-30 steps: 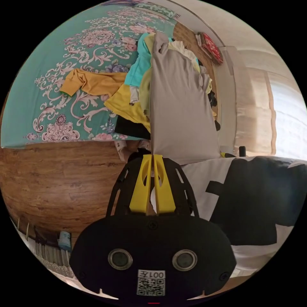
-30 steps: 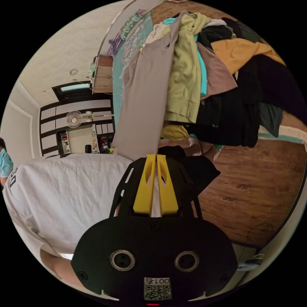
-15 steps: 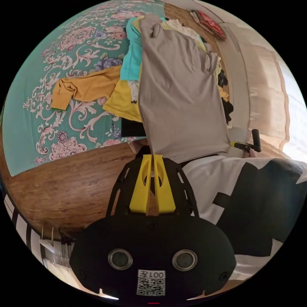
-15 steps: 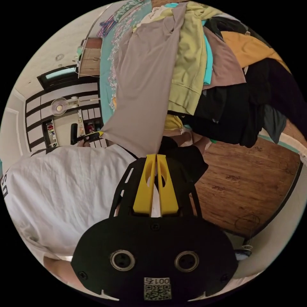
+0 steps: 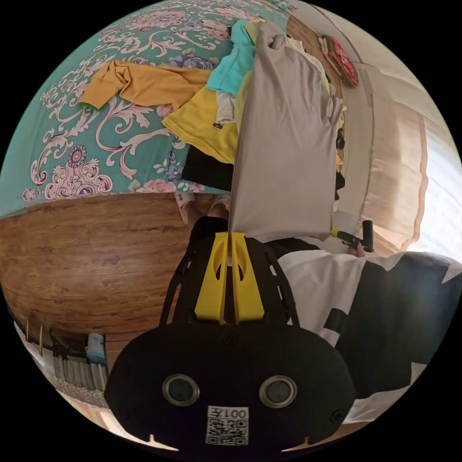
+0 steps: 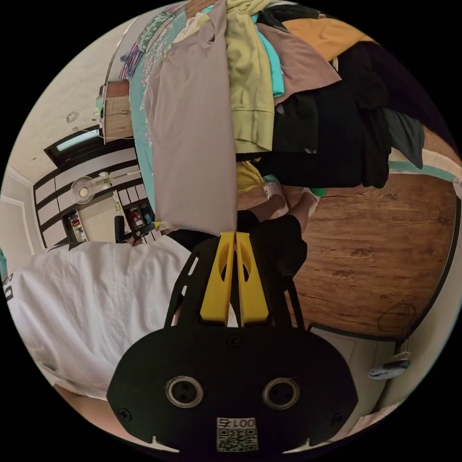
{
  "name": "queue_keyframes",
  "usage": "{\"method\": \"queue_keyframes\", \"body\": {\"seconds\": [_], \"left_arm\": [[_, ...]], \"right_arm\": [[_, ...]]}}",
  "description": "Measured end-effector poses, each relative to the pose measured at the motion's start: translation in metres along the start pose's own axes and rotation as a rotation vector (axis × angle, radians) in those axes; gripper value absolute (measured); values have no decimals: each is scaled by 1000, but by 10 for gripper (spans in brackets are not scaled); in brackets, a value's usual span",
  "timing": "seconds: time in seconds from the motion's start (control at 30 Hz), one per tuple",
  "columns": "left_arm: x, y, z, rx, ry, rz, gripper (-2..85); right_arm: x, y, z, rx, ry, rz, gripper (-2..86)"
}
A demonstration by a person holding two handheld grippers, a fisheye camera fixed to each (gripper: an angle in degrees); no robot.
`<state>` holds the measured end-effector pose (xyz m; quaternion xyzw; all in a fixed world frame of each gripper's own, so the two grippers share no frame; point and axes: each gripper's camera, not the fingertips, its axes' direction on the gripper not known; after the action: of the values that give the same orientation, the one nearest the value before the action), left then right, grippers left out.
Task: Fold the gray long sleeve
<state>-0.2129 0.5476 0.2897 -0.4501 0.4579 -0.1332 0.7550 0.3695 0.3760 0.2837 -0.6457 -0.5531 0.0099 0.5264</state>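
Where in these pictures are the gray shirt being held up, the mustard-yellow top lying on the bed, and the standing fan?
gray long sleeve [image 5: 284,159]: left gripper view, middle of its body panel.
mustard-yellow top [image 5: 144,84]: left gripper view, on its outstretched sleeve.
standing fan [image 6: 83,189]: right gripper view, on its round head.

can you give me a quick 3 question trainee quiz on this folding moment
1. True or false: both claws are shut on the gray long sleeve.
2. What lies under the pile of clothes? A) teal floral bedspread B) bare wooden table C) white towel
3. Fill in: the floor is made of ____.

Key: 1 true, the left claw and right claw each pinch a corner of its edge; 2 A; 3 wood.
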Motion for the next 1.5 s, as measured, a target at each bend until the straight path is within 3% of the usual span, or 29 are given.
{"method": "queue_keyframes", "body": {"seconds": [0.13, 0.33, 0.43, 0.53, 0.6, 0.8, 0.97, 1.07, 1.23, 1.33, 1.5], "left_arm": [[-2, 8, -41, 133, 125, 10, -9], [6, 5, -174, 551, 326, 100, -9], [18, 3, -262, 764, 388, 155, -9], [50, 23, -359, 913, 330, 265, -9], [74, 63, -426, 1004, 272, 353, -9], [57, 199, -540, 1200, 322, 482, -9], [7, 280, -601, 1193, 278, 583, -9], [-27, 304, -642, 1064, 198, 590, -9], [-84, 323, -704, 911, 227, 643, -9], [-125, 295, -734, 832, 283, 624, -9], [-174, 154, -776, 781, 317, 587, -9]], "right_arm": [[11, -11, -3, 85, -142, -46, 0], [-28, -66, -57, 371, -330, -387, 0], [-95, -116, -88, 398, -353, -686, 0], [-189, -142, -120, 436, -356, -1044, 0], [-251, -130, -135, 510, -363, -1281, 0], [-318, -80, -98, 596, -320, -1536, 0], [-341, -40, -16, 659, -302, -1561, -1], [-358, -17, 42, 725, -296, -1477, 0], [-391, -4, 120, 761, -224, -1346, -1], [-410, -37, 163, 707, -156, -1248, -1], [-436, -188, 221, 560, -92, -1173, -1]]}}
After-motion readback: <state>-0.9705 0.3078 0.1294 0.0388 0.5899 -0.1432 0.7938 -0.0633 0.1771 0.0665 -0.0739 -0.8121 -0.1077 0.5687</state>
